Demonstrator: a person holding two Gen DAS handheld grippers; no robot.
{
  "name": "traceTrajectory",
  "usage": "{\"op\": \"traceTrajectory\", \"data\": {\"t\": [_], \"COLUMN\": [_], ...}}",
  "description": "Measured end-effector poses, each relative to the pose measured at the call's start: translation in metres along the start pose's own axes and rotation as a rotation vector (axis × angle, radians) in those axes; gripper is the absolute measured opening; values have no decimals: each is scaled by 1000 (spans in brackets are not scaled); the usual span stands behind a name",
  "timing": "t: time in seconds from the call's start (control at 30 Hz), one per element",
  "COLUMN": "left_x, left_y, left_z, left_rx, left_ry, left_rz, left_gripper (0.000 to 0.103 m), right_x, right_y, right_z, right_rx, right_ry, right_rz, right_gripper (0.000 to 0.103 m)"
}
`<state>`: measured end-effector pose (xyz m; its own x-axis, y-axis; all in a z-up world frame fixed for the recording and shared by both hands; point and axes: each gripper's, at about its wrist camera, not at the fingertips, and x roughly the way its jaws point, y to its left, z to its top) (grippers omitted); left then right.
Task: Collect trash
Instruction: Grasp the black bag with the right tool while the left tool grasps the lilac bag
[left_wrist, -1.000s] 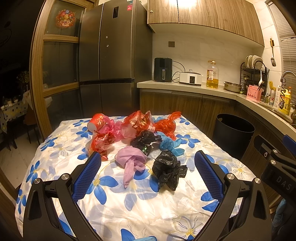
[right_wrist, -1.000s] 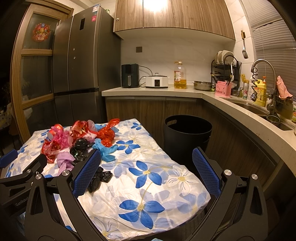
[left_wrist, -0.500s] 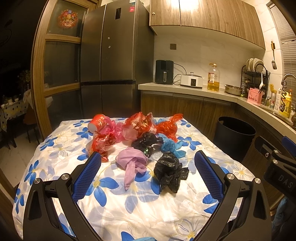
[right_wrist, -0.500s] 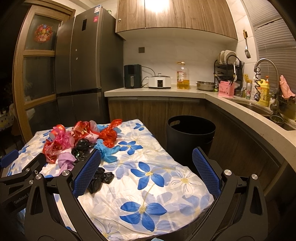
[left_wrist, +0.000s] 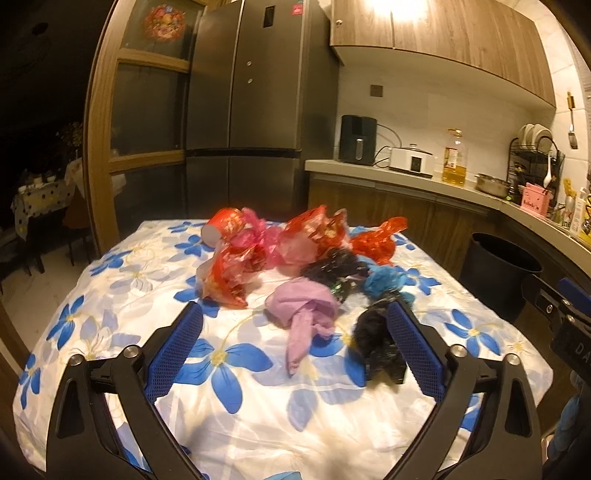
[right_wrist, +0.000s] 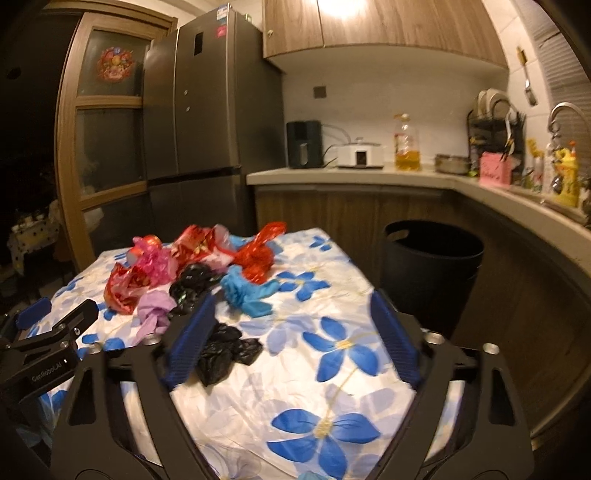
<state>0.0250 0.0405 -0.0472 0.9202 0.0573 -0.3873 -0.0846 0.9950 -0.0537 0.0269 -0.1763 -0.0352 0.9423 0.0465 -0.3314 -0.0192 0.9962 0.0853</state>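
The right gripper (right_wrist: 295, 332) is closing with only tablecloth between its jaws; the left gripper (left_wrist: 295, 347) stands spread, empty. The crumpled black bag (right_wrist: 221, 350) lies near the table's (right_wrist: 369, 387) front edge, beside the right gripper's left finger. Best to shift left, straddle it, then pinch before carrying it to the bin (right_wrist: 432, 254) off the table's right edge.

Warm dim light from a glaring ceiling lamp; fisheye-bent edges, right view motion-blurred.
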Motion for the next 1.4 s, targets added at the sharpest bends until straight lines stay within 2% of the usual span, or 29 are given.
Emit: {"op": "traceTrajectory", "data": {"t": [0.2, 0.37, 0.6, 0.7, 0.77, 0.87, 0.93, 0.97, 1.17, 1.33, 1.4], "left_x": [21, 36, 50, 58, 66, 76, 85, 90, 119, 133, 138], "left_y": [12, 19, 31, 30, 27, 19, 12, 9, -2, -6, -6], "left_z": [-10, -13, -6, -3, -3, -2, -1, -1, -7, -13, -16], "left_rx": [-29, -34, -83, -83, -75, -61, -53, -49, -46, -23, -25], "left_ry": [29, 24, -1, 12, 23, 39, 55, 66, 167, 247, 275], "left_rz": [10, 34, 41, 46, 47, 38, 32, 29, 34, 36, 36], "left_gripper": [91, 91, 88, 83, 81, 80, 77, 72, 58, 35, 22], "right_x": [28, 51, 84, 100, 107, 110, 107, 106, 91, 82, 80], "right_y": [18, 39, 61, 66, 65, 63, 61, 59, 42, 32, 30], "right_z": [-15, -25, -31, -39, -43, -46, -44, -43, -32, -25, -22], "right_rx": [-7, -42, -63, -75, -71, -82, -87, -83, -66, -50, -46], "right_ry": [39, 56, 84, 126, 162, 178, 163, 156, 101, 85, 81], "right_rz": [122, 187, 256, 268, 281, 290, 290, 291, 275, 268, 269], "right_gripper": [76, 75, 65, 48, 31, 11, 6, 4, 3, 3, 3]}}
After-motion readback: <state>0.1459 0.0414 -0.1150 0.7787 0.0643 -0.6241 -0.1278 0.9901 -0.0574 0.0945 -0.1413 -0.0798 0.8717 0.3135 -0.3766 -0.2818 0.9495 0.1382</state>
